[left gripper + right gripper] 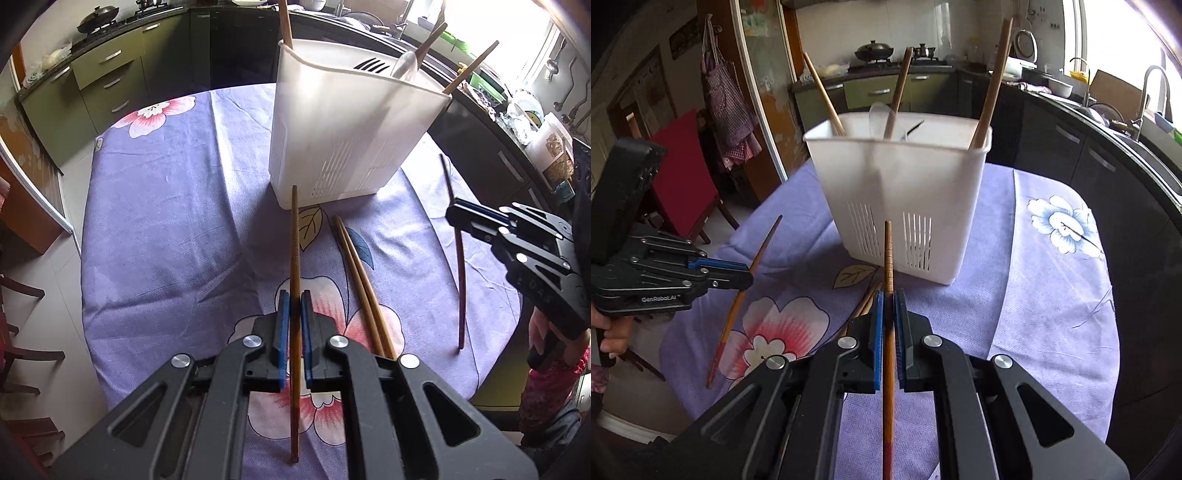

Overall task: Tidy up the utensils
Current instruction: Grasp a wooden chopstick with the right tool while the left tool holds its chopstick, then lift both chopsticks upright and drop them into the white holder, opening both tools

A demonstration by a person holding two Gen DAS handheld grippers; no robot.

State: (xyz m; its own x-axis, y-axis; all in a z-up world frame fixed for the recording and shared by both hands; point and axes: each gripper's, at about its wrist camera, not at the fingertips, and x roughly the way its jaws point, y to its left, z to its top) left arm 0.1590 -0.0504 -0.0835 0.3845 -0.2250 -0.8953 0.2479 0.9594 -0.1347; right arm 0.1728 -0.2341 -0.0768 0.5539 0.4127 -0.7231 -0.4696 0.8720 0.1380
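Note:
A white slotted utensil holder (343,122) stands on the purple flowered tablecloth (166,229); it also shows in the right wrist view (905,192). Several chopsticks and a clear spoon (879,118) stand in it. My left gripper (294,306) is shut on a brown chopstick (294,236) pointing toward the holder. My right gripper (889,306) is shut on a dark brown chopstick (888,254), held above the cloth. The right gripper shows from the side at the right of the left wrist view (458,214), with its dark chopstick (460,266). Two chopsticks (360,280) lie on the cloth.
Kitchen cabinets (107,81) and a stove with a wok (98,18) line the far wall. A sink and faucet (1145,96) are at the right. A red chair (683,177) stands left of the table. The table's edges drop off on both sides.

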